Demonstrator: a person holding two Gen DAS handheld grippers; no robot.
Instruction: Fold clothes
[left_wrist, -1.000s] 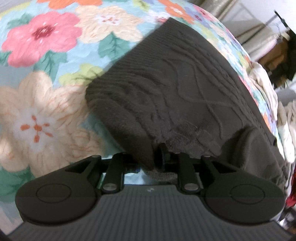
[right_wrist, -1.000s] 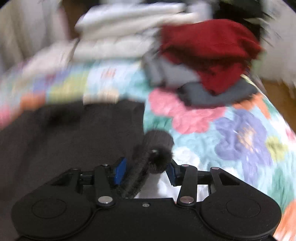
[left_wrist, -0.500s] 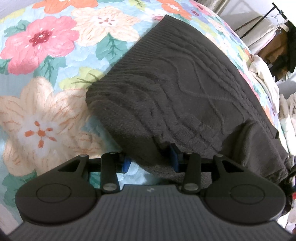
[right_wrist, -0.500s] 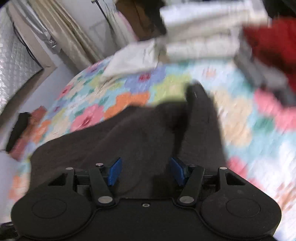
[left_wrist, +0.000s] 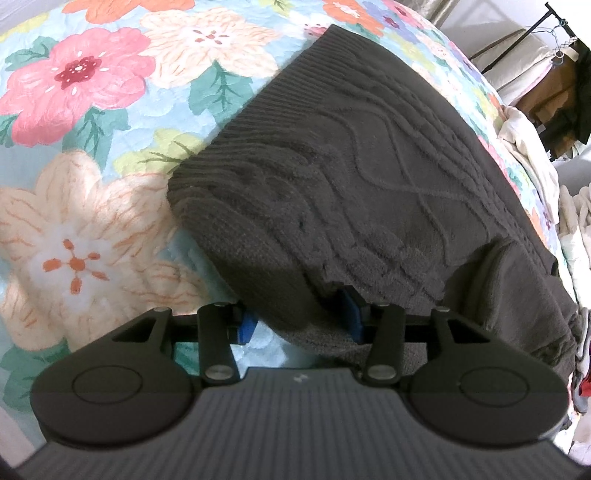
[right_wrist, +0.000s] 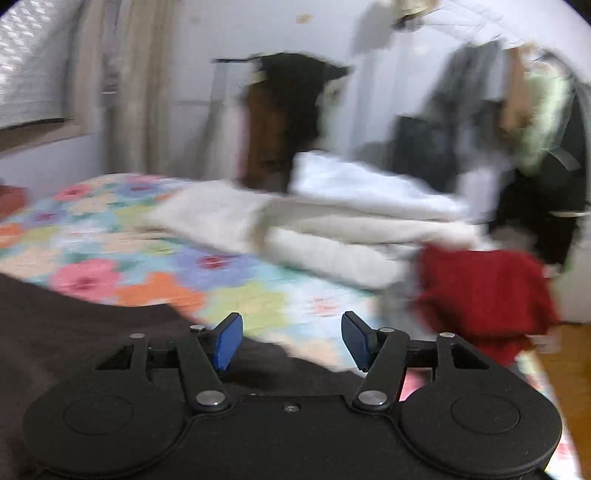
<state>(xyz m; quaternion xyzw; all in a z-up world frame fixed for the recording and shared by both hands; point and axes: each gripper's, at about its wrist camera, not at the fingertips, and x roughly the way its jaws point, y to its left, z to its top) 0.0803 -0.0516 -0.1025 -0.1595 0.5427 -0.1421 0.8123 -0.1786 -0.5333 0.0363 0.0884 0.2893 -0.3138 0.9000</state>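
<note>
A dark grey cable-knit sweater (left_wrist: 369, 177) lies folded on the floral bedspread (left_wrist: 85, 147). My left gripper (left_wrist: 299, 325) is open, its blue pads apart, with the sweater's near folded edge lying loose between them. In the right wrist view my right gripper (right_wrist: 291, 341) is open and empty, raised above the sweater (right_wrist: 74, 332), which fills the lower left. This view is blurred by motion.
A stack of folded white bedding (right_wrist: 332, 221) lies on the far side of the bed. A red garment (right_wrist: 484, 291) is heaped at the right. Clothes hang on a rack (right_wrist: 288, 110) behind. White clothes (left_wrist: 532, 155) lie at the bed's right edge.
My left gripper has opened and let go of the sweater's edge. My right gripper has let go of the sleeve, opened, and lifted and swung to face the far side of the room.
</note>
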